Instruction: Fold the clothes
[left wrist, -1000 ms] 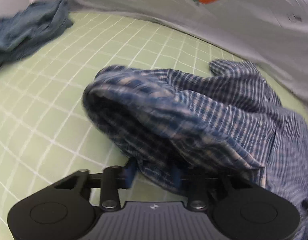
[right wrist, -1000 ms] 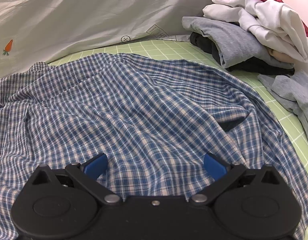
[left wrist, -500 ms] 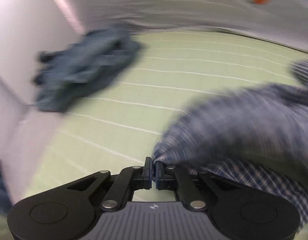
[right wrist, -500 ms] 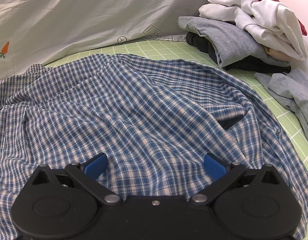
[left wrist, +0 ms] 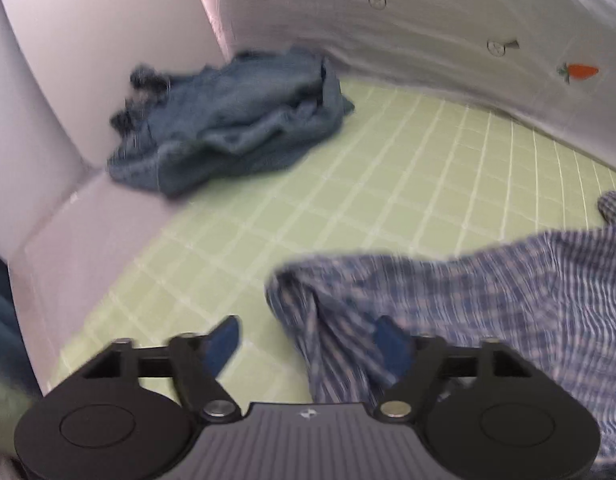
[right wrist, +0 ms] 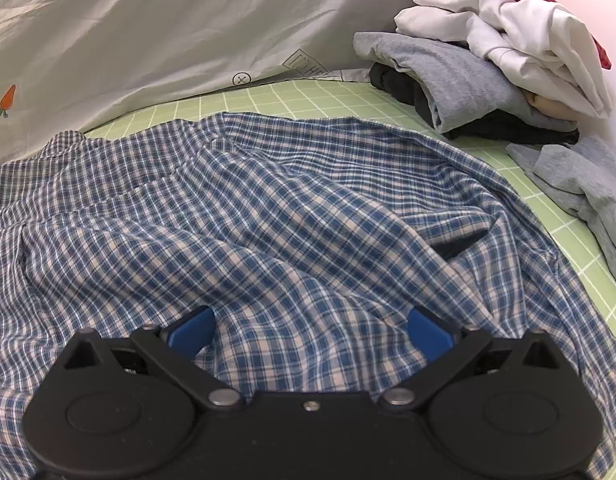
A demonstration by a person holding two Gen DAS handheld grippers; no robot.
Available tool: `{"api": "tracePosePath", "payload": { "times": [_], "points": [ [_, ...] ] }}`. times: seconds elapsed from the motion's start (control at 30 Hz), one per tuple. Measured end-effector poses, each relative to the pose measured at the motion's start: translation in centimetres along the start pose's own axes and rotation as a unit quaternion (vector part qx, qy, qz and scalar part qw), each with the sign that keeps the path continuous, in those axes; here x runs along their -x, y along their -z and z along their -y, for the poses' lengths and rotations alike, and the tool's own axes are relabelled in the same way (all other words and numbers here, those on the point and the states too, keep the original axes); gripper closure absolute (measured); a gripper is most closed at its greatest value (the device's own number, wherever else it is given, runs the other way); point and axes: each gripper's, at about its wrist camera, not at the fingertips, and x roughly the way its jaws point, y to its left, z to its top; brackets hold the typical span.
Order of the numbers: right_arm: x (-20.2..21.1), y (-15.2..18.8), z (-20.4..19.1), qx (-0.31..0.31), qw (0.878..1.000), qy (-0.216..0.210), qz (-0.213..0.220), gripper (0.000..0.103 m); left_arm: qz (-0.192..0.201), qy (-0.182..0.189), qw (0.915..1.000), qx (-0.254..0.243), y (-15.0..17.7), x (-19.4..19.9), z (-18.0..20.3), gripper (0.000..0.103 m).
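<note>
A blue-and-white plaid shirt (right wrist: 292, 216) lies spread and wrinkled on the green grid mat (right wrist: 268, 94). In the left wrist view its left edge (left wrist: 487, 300) lies rumpled on the mat (left wrist: 387, 160). My left gripper (left wrist: 308, 344) is open; the shirt's edge lies loose between and over its right finger. My right gripper (right wrist: 309, 326) is open, its blue fingertips resting on the shirt's near part with cloth bunched between them.
A crumpled denim garment (left wrist: 228, 120) lies at the mat's far left corner by a white wall (left wrist: 88, 80). A white printed sheet (right wrist: 168, 32) hangs behind. A pile of folded grey, white and red clothes (right wrist: 487, 64) and a grey garment (right wrist: 579, 184) sit right.
My left gripper pulled the shirt's edge leftward while shut on it, then opened and let it drop. The right gripper stayed open on the shirt.
</note>
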Motion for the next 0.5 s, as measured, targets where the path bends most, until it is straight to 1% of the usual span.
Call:
{"api": "tracePosePath", "payload": {
  "times": [0.1,0.2,0.27,0.3,0.37,0.4,0.43,0.47,0.5],
  "points": [
    [0.0,0.0,0.0,0.007,1.000,-0.007,0.001,0.000,-0.026,0.000,0.9997,-0.005,2.0,-0.3,1.0,0.022],
    [-0.1,-0.1,0.1,0.016,1.000,-0.016,0.000,0.000,-0.039,-0.007,0.9990,-0.021,3.9,-0.8,1.9,0.022],
    [-0.2,-0.3,0.1,0.017,1.000,-0.018,-0.005,0.000,-0.035,-0.011,0.9991,-0.021,4.5,-1.0,1.9,0.022],
    [-0.2,-0.4,0.1,0.017,1.000,-0.018,-0.007,0.000,-0.034,-0.009,0.9993,-0.013,4.8,-1.0,1.8,0.024],
    [-0.2,-0.3,0.0,0.016,1.000,-0.017,-0.005,0.000,-0.033,0.006,0.9994,0.006,4.9,-1.1,1.3,0.039],
    [-0.2,-0.2,0.0,0.016,1.000,-0.016,-0.003,0.000,-0.031,0.016,0.9993,0.013,5.0,-1.1,1.0,0.052],
    [-0.2,-0.2,0.0,0.015,1.000,-0.016,-0.002,0.000,-0.030,0.025,0.9991,0.019,5.1,-1.1,0.8,0.069],
    [-0.2,-0.1,0.0,0.015,1.000,-0.016,-0.002,0.000,-0.028,0.025,0.9992,0.013,5.0,-1.1,0.7,0.079],
    [-0.1,-0.1,0.0,0.014,1.000,-0.016,-0.001,0.000,-0.028,0.017,0.9995,0.003,4.7,-1.1,0.7,0.091]
  ]
}}
